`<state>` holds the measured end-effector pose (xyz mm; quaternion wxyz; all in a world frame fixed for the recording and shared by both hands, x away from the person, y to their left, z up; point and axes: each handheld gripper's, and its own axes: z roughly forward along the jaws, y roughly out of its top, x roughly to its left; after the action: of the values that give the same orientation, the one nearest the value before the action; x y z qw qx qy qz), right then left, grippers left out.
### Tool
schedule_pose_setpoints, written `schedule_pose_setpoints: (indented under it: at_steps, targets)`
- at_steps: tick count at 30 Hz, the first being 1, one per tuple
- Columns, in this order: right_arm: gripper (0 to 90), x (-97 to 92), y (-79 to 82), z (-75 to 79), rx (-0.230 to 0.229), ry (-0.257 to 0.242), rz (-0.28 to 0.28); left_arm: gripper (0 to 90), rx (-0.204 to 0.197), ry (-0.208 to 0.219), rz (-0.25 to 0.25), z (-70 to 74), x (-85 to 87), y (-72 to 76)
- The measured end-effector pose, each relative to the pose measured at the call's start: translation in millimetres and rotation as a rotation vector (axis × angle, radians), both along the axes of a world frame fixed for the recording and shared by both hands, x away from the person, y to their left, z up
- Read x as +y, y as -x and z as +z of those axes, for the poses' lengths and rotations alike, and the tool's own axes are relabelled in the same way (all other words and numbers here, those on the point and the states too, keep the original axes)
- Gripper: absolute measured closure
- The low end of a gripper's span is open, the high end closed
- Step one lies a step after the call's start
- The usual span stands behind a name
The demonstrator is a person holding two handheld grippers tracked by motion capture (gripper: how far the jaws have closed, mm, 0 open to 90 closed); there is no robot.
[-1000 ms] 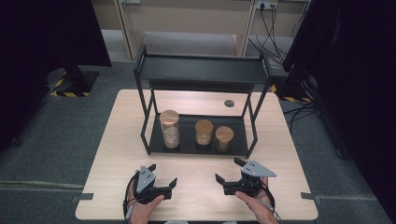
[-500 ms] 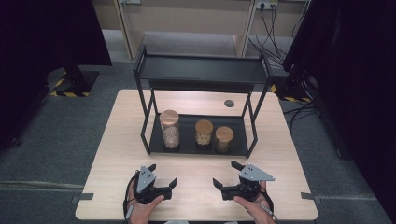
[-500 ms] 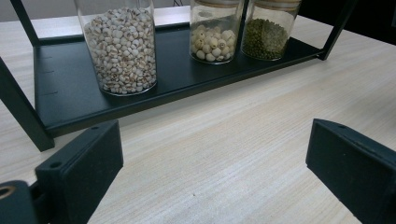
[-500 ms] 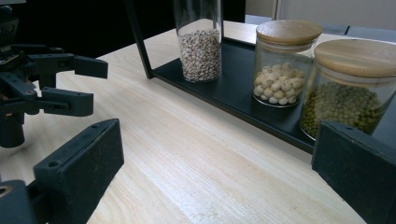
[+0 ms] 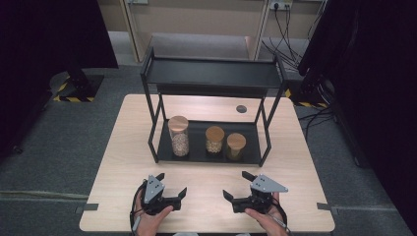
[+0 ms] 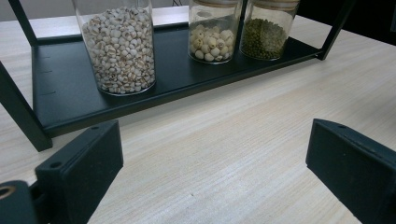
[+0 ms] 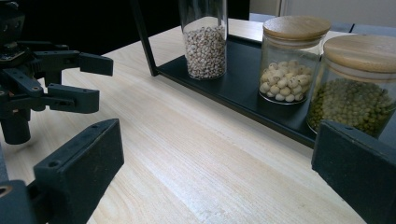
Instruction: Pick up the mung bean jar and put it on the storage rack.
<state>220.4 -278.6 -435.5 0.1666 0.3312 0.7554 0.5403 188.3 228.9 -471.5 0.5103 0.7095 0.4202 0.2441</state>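
On the table [image 5: 123, 162]: a black rack [image 5: 211, 73] stands mid-table, both tools near the front edge.
Left tool [image 5: 172, 193]: held in the person's left hand [image 5: 150, 219], low over the bare wood, jaws spread wide, holding nothing. Its own view has the jaws at the bottom corners, with wood between them.
Right tool [image 5: 235, 185]: in the right hand [image 5: 263, 219], jaws wide apart, nothing between them, aimed toward the left tool.
Tall jar [image 5: 178, 136]: upright at the left of the rack's lower shelf [image 5: 196, 152], half full of pale grains, straight ahead of the left tool yet well apart from it.
Middle jar [image 5: 214, 139]: wooden lid, holds larger round cream seeds, just beside the short jar.
Short jar [image 5: 236, 146]: wooden lid, green beans inside, nearest the right tool.
Upper shelf [image 5: 211, 73]: a dark tray on four thin legs.
Hole [image 5: 241, 108]: a small dark round one in the table behind the rack.
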Motion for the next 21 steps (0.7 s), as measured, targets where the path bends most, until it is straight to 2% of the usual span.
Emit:
schedule_pose_setpoints:
  at_steps: [21]
  targets:
    - [2.7,0.3,-0.1,-1.0,0.006,0.002,-0.001,3.4,-0.002,0.001,0.002,0.1,0.2,0.1]
